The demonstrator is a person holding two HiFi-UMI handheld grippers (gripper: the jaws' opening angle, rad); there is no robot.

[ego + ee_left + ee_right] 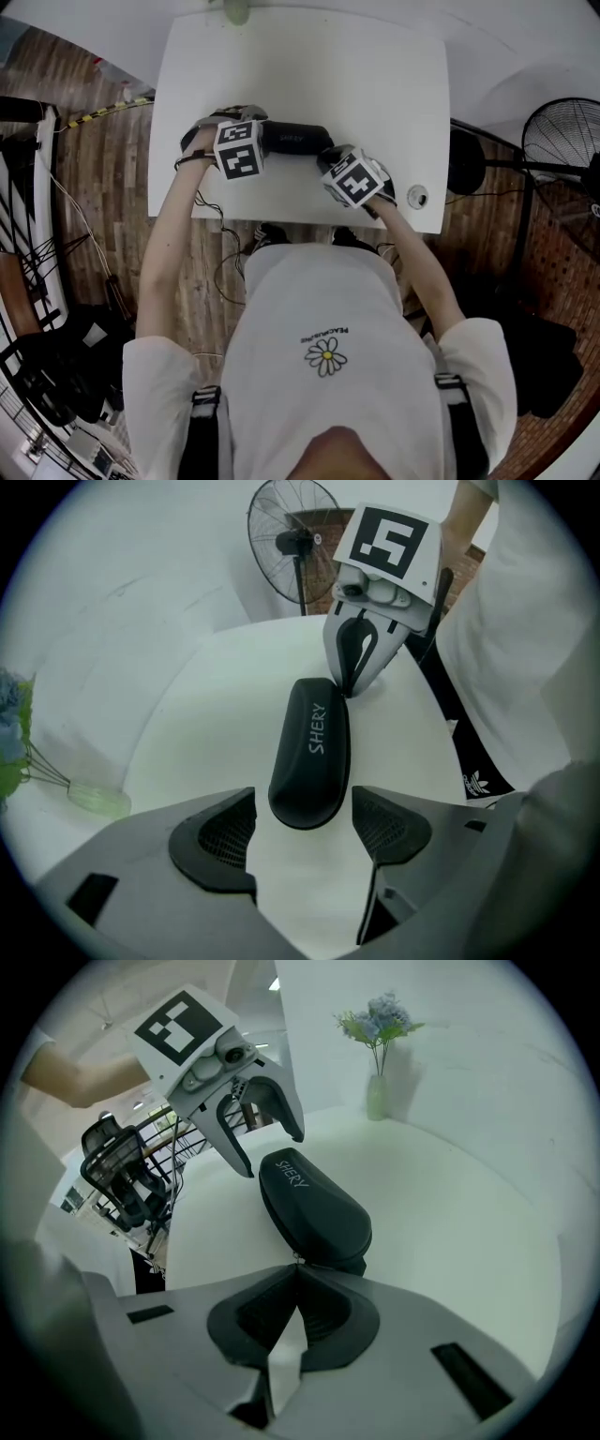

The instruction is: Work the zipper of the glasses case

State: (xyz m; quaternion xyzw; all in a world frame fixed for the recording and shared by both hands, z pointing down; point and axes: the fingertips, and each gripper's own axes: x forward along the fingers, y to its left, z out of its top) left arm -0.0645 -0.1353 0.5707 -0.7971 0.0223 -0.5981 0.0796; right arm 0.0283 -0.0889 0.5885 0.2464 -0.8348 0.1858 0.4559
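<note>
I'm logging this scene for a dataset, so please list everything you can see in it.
glasses case: 1, black, lying on the table between the two claws
zipper pull: 1, small and metallic, at the case's end nearest the right claw
table: 1, white, under the case
vase of flowers: 1, pale green with bluish blooms, at the table's far edge
round fitting: 1, white, near the table's front right corner
standing fan: 1, black, on the floor to the right of the table
floor: brown wood, around the table
T-shirt: 1, white, on the person
left claw: 1, grey, open, astride the case's end without touching it
right claw: 1, grey, shut on the zipper pull
</note>
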